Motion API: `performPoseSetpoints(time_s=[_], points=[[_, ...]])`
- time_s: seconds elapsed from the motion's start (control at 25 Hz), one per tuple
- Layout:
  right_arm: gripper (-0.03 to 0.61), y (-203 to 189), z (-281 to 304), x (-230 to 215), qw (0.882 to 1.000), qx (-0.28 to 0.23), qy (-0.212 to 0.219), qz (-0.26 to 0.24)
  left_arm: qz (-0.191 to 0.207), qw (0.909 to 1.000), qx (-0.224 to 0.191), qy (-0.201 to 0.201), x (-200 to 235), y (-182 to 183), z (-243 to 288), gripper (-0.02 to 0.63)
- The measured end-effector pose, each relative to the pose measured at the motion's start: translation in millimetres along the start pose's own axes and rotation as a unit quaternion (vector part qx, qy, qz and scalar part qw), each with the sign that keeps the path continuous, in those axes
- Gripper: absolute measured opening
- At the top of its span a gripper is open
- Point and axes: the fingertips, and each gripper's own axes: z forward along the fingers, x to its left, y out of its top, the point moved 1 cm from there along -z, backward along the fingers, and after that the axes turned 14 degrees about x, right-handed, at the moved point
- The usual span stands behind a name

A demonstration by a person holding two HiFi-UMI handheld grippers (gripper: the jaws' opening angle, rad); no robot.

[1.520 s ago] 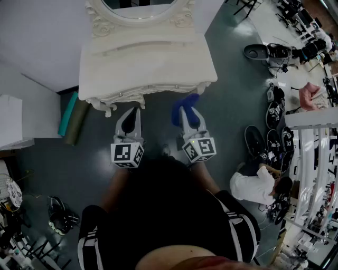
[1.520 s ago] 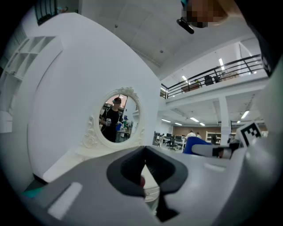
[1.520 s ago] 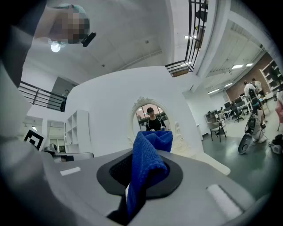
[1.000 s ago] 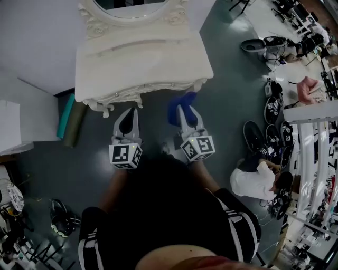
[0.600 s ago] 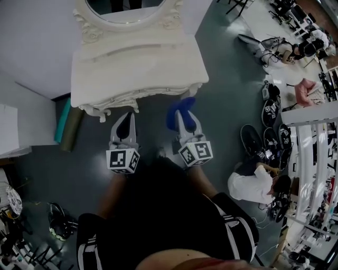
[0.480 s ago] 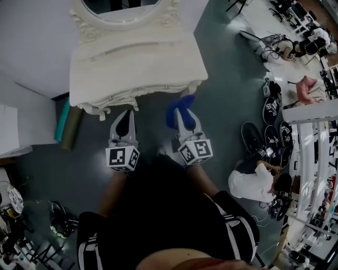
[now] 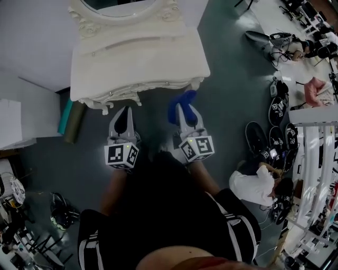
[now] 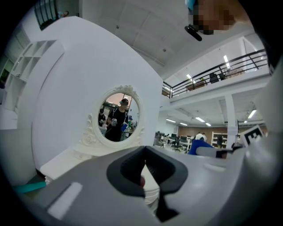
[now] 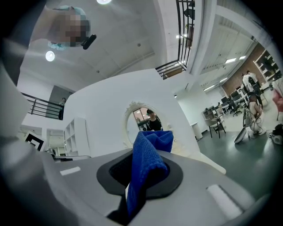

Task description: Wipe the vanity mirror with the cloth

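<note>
The white carved vanity table (image 7: 137, 55) stands ahead, its oval mirror (image 7: 119, 4) at the top edge of the head view. In the left gripper view the mirror (image 8: 118, 121) shows a person's reflection. The mirror (image 9: 146, 121) also shows in the right gripper view, partly behind the cloth. My right gripper (image 7: 181, 109) is shut on a blue cloth (image 7: 181, 103) (image 9: 146, 170), just short of the table's front edge. My left gripper (image 7: 124, 117) (image 8: 143, 174) is shut with nothing in it, beside the right one.
A teal roll and a dark roll (image 7: 71, 120) lie on the floor left of the table. A person in white (image 7: 256, 184) sits on the floor at the right among shoes (image 7: 274, 108) and gear. White shelving (image 7: 317, 158) stands at the far right.
The view drifts a little; the table shifts slightly in the frame. Both grippers stay side by side in front of it, the right one still holding the cloth.
</note>
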Motion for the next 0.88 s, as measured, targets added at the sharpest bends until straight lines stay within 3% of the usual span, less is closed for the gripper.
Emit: performPoseSetpoints(time_s=[0.4,0.88], points=[[0.040,9,49,-4,1.000,0.003,-0.006,-0.003,-0.012,0.9999,-0.010,-0.003,29,19,43,0.009],[0.040,33,153,15,0.999,-0.004,-0.033,-0.004,0.000,0.9995,-0.016,-0.028,115,71,108,0.009]])
